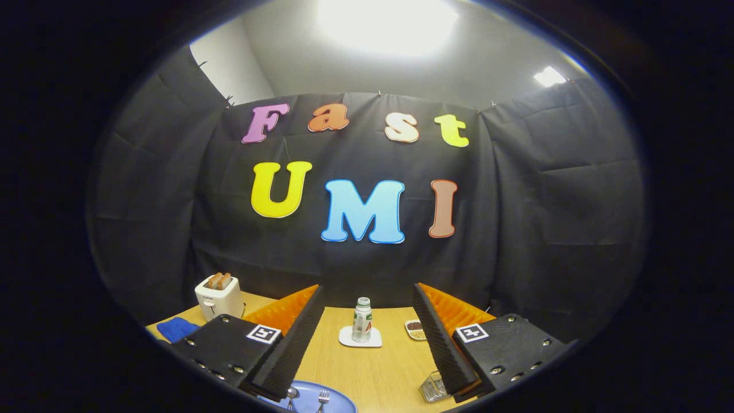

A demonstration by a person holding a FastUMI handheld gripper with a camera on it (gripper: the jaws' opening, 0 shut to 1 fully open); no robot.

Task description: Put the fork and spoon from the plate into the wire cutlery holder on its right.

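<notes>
The gripper (367, 338) stands wide open with nothing between its two fingers; bare bench surface shows in the gap.

**Position of the task items.** The blue plate (338, 404) lies at the near edge of the bench (373, 367), just under the tip of the left finger. The spoon (292, 394) and the fork (323, 397) lie on it side by side, spoon to the left, with their working ends pointing away from the near edge. Their handles run out of sight below. The wire cutlery holder (433, 387) stands at the near edge to the right of the plate, partly covered by the right finger.

**Handling assessment.** Both utensils appear to be polished metal: judged stiff, light, thin and slippery. Lying flat on a smooth plate, they are likely to slide or pivot when pinched. Take each one across the narrow neck or upper handle, fingers closing on the side edges, one utensil per pick. The plate may shift if pressed. The holder looks light and could tip if a utensil strikes its rim.

**Surroundings.** Beyond the fingers, mid-bench, a small bottle (362, 319) stands upright on a white coaster (360, 339), with a small dish (415, 329) just to its right. A white toaster (218, 296) holding bread and a blue cloth (176, 328) occupy the far left corner.
</notes>
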